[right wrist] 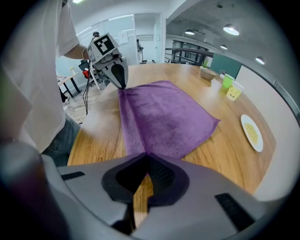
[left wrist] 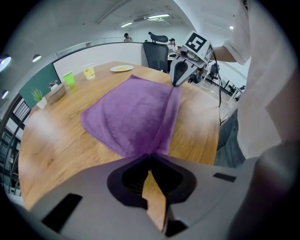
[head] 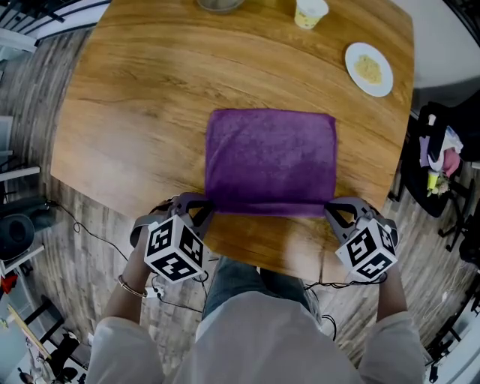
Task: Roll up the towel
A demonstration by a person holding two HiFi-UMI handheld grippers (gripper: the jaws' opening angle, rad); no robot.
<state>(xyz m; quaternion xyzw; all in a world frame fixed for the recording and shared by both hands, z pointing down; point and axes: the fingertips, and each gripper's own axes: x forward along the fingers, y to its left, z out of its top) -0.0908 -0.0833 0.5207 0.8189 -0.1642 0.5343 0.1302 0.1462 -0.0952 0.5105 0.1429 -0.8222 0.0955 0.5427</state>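
A purple towel (head: 271,159) lies spread on the wooden table (head: 135,112), its near edge lifted into a low fold. My left gripper (head: 201,207) is shut on the towel's near left corner. My right gripper (head: 334,209) is shut on the near right corner. In the left gripper view the towel (left wrist: 133,115) runs from my jaws across to the right gripper (left wrist: 178,75). The right gripper view shows the towel (right wrist: 164,117) stretched from my jaws to the left gripper (right wrist: 120,77), with the fold line along the near edge.
A white plate (head: 369,69) with yellow food sits at the far right of the table. A yellow cup (head: 310,13) and a bowl (head: 219,4) stand at the far edge. A green cup (left wrist: 69,78) and a small plant (left wrist: 39,97) stand further off. The table's near edge is just behind the grippers.
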